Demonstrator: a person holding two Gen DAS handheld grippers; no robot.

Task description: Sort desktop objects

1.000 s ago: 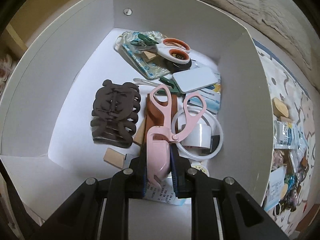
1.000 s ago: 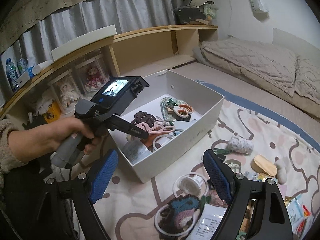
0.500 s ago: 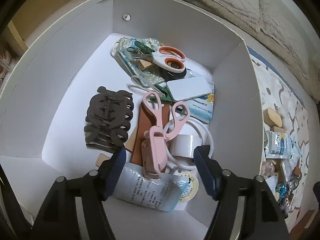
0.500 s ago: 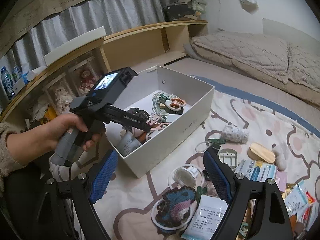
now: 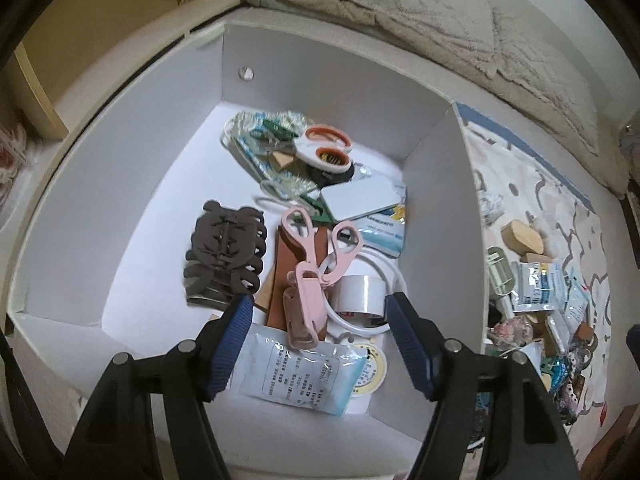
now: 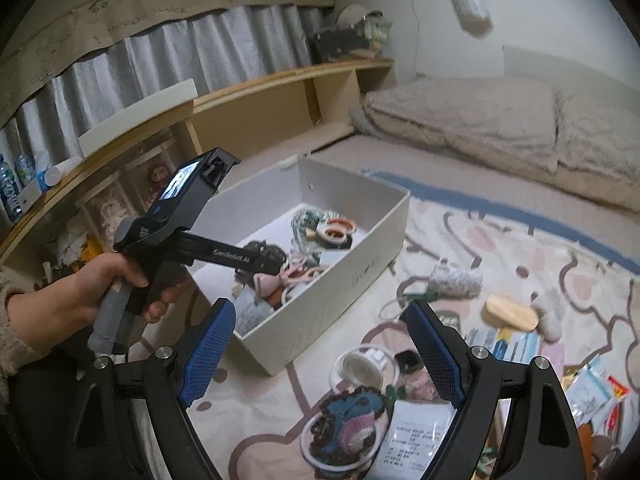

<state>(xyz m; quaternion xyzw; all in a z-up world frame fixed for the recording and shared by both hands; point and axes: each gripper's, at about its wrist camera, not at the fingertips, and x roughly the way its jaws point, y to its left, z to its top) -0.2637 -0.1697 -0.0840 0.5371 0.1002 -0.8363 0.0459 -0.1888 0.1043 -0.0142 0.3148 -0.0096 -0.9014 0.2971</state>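
Observation:
A white box (image 5: pixel 440 208) (image 6: pixel 360 256) holds sorted items. Pink scissors (image 5: pixel 312 264) lie in it on a brown strip, beside a brown hair claw (image 5: pixel 226 256), a tape roll (image 5: pixel 362 292), orange-handled scissors (image 5: pixel 326 152) and a white packet (image 5: pixel 300 368). My left gripper (image 5: pixel 320 344) is open and empty above the near end of the box; it also shows in the right wrist view (image 6: pixel 256 264). My right gripper (image 6: pixel 320 360) is open and empty above the blanket, over a round clear case (image 6: pixel 362 368) and a crocheted piece (image 6: pixel 348 428).
Loose items lie on the patterned blanket right of the box: a wooden oval (image 6: pixel 510 312), a fluffy roll (image 6: pixel 454 280), packets (image 6: pixel 504 340), a white paper sachet (image 6: pixel 416 436). A wooden shelf (image 6: pixel 248 96) runs behind. Bedding (image 6: pixel 480 120) lies at the back right.
My left gripper opened and let go of the pink scissors, which now lie in the box; it drew back and up. My right gripper moved slightly over the blanket.

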